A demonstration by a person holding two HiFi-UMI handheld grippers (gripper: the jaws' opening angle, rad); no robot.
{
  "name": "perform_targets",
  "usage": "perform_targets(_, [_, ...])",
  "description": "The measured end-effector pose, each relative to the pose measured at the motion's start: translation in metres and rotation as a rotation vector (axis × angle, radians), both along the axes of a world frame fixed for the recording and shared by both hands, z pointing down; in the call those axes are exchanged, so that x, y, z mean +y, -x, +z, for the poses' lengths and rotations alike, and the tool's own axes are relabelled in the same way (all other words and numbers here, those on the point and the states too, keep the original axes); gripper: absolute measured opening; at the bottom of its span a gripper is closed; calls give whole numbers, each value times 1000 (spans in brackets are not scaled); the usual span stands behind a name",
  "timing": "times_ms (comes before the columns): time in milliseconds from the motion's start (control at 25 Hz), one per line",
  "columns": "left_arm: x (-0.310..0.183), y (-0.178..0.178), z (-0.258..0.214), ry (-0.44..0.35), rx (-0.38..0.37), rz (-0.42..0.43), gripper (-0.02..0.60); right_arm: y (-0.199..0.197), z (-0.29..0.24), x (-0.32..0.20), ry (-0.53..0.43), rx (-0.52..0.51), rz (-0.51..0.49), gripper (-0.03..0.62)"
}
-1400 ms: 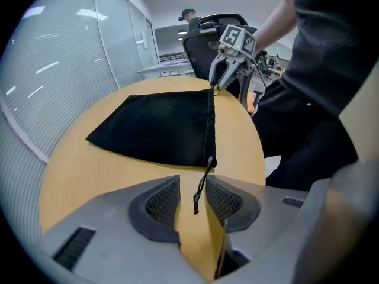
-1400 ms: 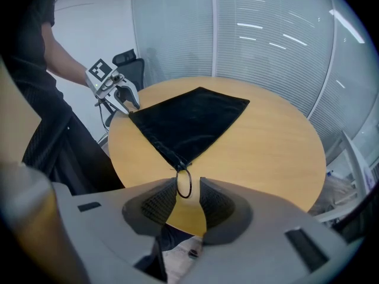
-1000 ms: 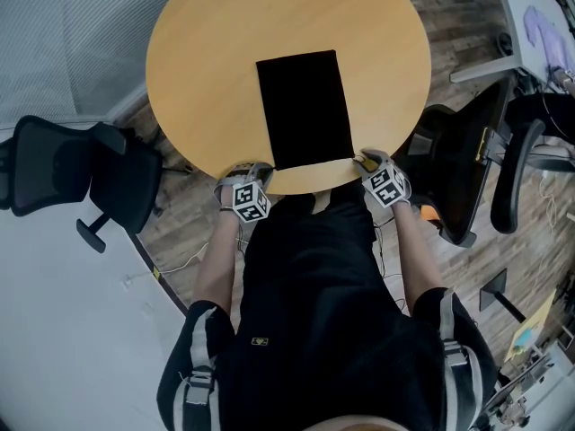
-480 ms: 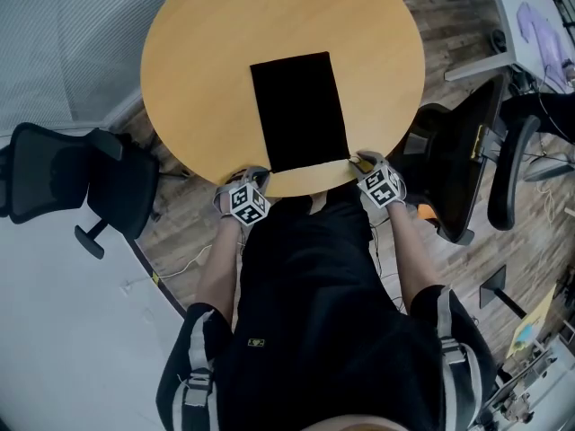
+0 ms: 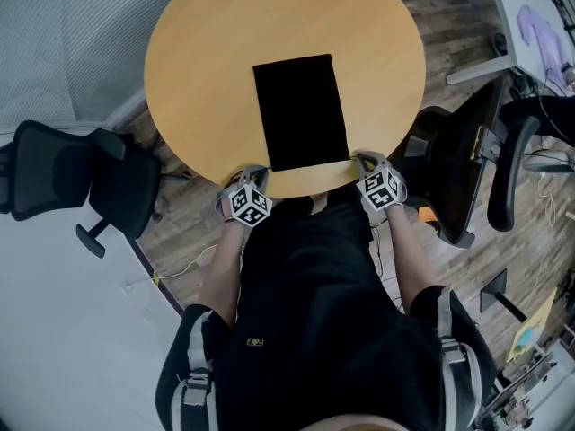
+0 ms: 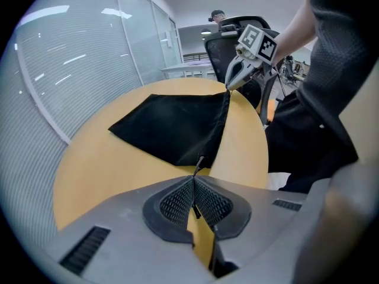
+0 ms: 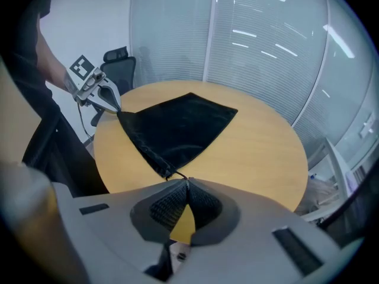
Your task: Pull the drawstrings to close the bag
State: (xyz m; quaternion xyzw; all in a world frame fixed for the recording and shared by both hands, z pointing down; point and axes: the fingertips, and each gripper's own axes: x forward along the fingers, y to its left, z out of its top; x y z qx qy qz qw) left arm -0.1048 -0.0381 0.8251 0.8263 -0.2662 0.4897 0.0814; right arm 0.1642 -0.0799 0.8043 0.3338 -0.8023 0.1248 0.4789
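Note:
A flat black drawstring bag [image 5: 300,110] lies on the round wooden table [image 5: 198,70], its mouth edge toward the person. My left gripper [image 5: 261,172] sits at the bag's near left corner. In the left gripper view my left gripper [image 6: 194,185] is shut on a thin black drawstring [image 6: 199,160] coming from that corner. My right gripper [image 5: 358,161] is at the near right corner. Its jaws have just been closing, and my right gripper [image 7: 186,185] now pinches the other drawstring [image 7: 172,173]. The bag [image 7: 177,126] lies flat between them.
Black office chairs stand to the left [image 5: 81,182] and right [image 5: 467,169] of the table. The table's near edge [image 5: 305,187] runs just under both grippers. Glass walls with blinds [image 7: 266,70] stand behind the table.
The left gripper's marker cube has rolled slightly. Both hands and the bag stay where they were at the table's near edge.

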Motion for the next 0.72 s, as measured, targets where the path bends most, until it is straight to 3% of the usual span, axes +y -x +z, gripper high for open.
perform_targets(240, [-28,7,-38,-136,9,-134,15,2,-44,-33,-218,55,43,60])
perform_targets(440, [-49,12,-81,-250,41,-211,15,16,-91,-56,-373,8,82,60])
perform_targets(720, [-75,30,-144,-401,45,-272,15,28,-154,-77,-520,-35,91,58])
